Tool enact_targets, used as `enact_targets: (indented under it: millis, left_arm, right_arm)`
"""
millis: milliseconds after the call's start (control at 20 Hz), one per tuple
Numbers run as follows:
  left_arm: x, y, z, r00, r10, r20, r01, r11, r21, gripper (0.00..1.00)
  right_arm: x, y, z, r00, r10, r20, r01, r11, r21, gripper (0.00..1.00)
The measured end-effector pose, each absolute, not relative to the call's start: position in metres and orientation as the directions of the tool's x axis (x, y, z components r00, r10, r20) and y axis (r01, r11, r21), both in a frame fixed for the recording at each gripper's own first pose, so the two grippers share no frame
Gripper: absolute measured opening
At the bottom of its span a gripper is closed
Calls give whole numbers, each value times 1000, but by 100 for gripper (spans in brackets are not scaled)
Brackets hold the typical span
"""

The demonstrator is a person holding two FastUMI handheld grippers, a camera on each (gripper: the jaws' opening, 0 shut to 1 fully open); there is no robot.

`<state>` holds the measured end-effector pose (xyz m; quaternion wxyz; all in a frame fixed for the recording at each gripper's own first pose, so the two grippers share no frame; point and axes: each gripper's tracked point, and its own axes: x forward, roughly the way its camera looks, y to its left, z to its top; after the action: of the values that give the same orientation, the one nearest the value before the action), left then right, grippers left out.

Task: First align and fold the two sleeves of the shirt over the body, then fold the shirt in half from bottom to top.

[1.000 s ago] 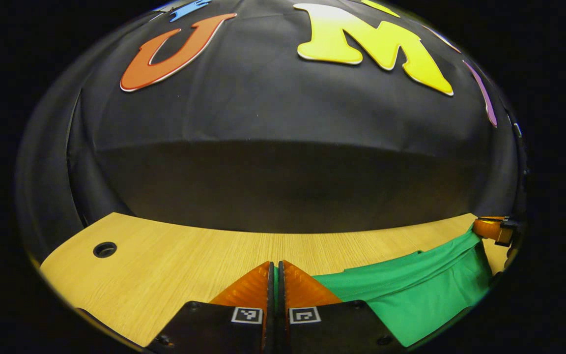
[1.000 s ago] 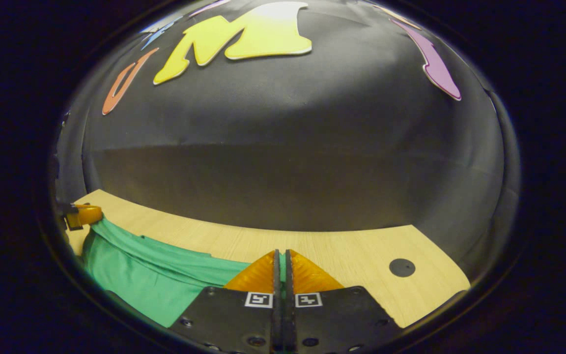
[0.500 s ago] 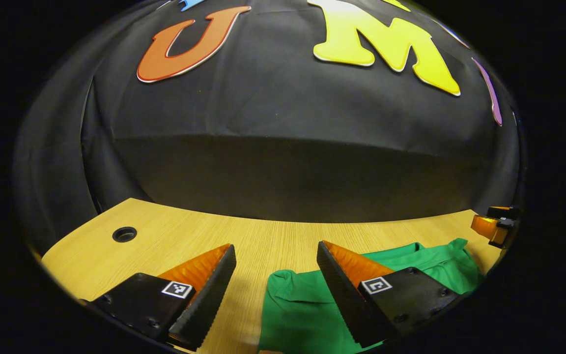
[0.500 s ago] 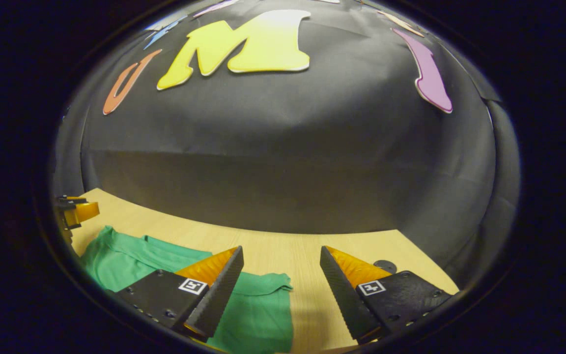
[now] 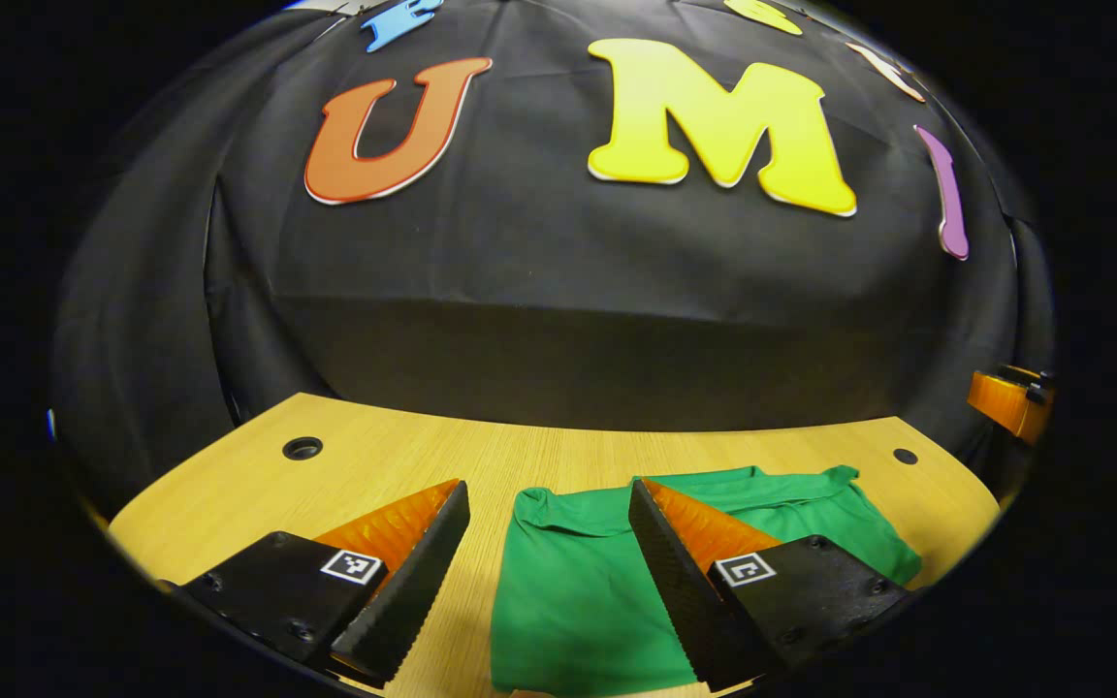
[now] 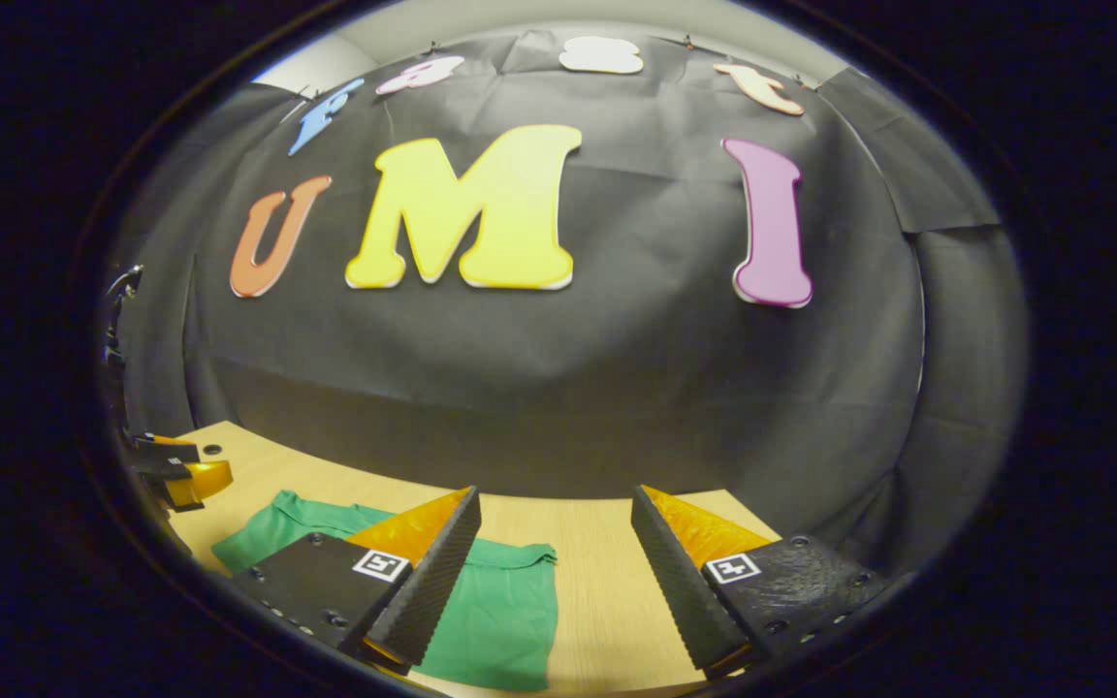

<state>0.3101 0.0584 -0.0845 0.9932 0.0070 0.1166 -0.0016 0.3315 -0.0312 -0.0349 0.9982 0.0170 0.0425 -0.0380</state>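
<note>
A green shirt (image 5: 568, 582) lies folded into a flat rectangle on the wooden table (image 5: 374, 465). My left gripper (image 5: 549, 504) hangs open above the shirt's left part, nothing between its fingers. In the right gripper view the same shirt (image 6: 500, 601) lies at the lower left, its right edge under the gap of my right gripper (image 6: 554, 504), which is open and raised off the table. The right gripper (image 5: 1009, 399) also shows at the far right of the left gripper view, and the left gripper (image 6: 180, 475) at the far left of the right gripper view.
The table has round cable holes at its back left (image 5: 303, 448) and back right (image 5: 905, 456). The black cloth wall stands close behind the table's far edge. Bare wood (image 6: 607, 582) lies to the right of the shirt.
One second ago both grippers were shut on the shirt's edge near the table. They have opened, dropped the cloth onto the shirt, and lifted up and back.
</note>
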Motion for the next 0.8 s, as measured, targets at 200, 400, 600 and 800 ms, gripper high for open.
enact_targets:
  millis: [200,400,600,800]
  left_arm:
    - [238,50,-25,987,20,-161,-12,999,49,100]
    - [168,32,15,997,-2,-83,6,999,51,100]
    - [103,24,10,996,34,-81,-25,994,108,100]
    - [43,1,-7,995,-2,-97,16,990,139,100]
  right_arm:
    - [254,-32,13,999,-41,-8,41,997,59,95]
    - [180,-44,38,998,-37,43,34,998,59,95]
    - [108,-59,39,997,-49,54,44,995,90,96]
    - [44,-66,21,996,-73,44,70,995,72,95]
